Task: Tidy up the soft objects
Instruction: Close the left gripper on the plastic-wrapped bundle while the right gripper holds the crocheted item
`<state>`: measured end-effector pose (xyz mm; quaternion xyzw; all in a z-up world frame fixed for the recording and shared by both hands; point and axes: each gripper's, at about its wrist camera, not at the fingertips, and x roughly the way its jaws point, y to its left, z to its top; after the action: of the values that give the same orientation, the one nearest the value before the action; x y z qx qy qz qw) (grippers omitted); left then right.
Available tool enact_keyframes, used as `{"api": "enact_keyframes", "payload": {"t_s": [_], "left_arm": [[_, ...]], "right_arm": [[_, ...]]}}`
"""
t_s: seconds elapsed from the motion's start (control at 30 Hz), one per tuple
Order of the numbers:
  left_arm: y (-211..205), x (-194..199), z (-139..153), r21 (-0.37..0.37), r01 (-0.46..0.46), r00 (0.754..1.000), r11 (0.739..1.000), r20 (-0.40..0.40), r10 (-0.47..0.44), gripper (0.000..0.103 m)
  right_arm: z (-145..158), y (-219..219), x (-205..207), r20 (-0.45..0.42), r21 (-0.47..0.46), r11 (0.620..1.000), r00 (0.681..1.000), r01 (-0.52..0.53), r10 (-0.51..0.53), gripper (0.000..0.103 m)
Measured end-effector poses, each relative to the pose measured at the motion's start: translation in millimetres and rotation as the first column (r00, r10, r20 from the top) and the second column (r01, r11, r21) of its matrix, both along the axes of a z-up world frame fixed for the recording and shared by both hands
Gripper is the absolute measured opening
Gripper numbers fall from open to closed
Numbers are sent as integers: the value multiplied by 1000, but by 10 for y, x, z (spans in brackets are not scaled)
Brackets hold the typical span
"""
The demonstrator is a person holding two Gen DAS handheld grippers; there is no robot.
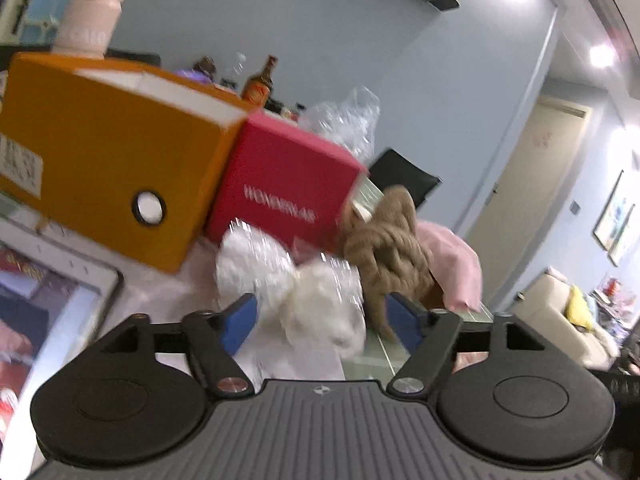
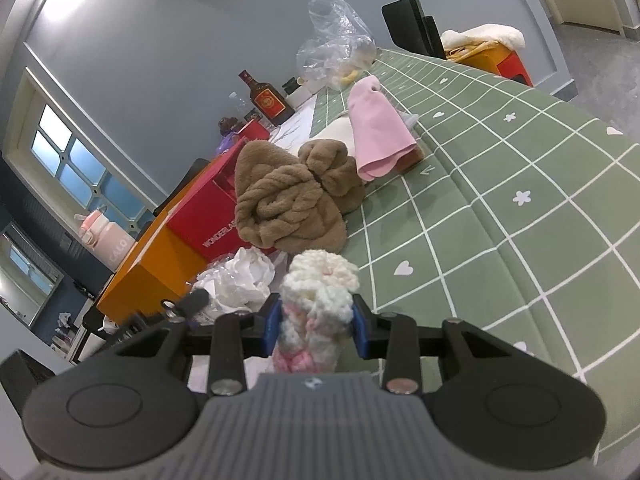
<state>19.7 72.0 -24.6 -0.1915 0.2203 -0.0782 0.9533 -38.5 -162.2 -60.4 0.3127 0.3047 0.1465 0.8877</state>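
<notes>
Gripping a crocheted white-pink bundle [image 2: 316,312], right gripper [image 2: 316,322] fingers clamp it; left gripper [image 1: 320,316] fingers spread apart. Red box [image 2: 208,216] contents indiscernible beside orange box [image 2: 152,276].

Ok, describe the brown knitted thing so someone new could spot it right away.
Find the green checked tablecloth, then the red box at its edge. The brown chunky-knit bundle leans against that box. It is the only brown item, between a pink cloth and white crumpled plastic.

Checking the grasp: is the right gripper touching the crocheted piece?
Touching. In the right wrist view, both blue pads of the right gripper press against the sides of the crocheted piece, with no gap.
</notes>
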Motion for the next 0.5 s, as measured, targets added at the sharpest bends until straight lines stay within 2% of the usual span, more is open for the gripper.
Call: {"api": "enact_keyframes", "payload": {"t_s": [0.07, 0.1, 0.23, 0.33, 0.4, 0.5], "left_arm": [[-35, 97, 53, 23, -24, 999, 999, -23, 25, 88], [-53, 164, 69, 19, -42, 997, 999, -66, 43, 88], [-111, 356, 64, -113, -137, 966, 984, -236, 107, 88], [-268, 442, 94, -165, -259, 926, 952, -323, 196, 88], [-334, 538, 99, -169, -283, 905, 944, -375, 204, 87], [-386, 705, 60, -195, -351, 865, 916, -442, 238, 87]], "right_arm": [[4, -2, 24, 1, -4, 1000, 1000, -6, 6, 37], [5, -4, 37, 1, -4, 1000, 1000, -9, 9, 37], [-3, 10, 115, -8, -26, 999, 1000, -29, 28, 37], [-60, 3, 161, -42, -33, 999, 999, -33, 31, 38], [-108, -28, 171, -60, -20, 999, 998, -30, 29, 38], [-144, -55, 161, -68, -21, 999, 997, -30, 29, 38]]}}
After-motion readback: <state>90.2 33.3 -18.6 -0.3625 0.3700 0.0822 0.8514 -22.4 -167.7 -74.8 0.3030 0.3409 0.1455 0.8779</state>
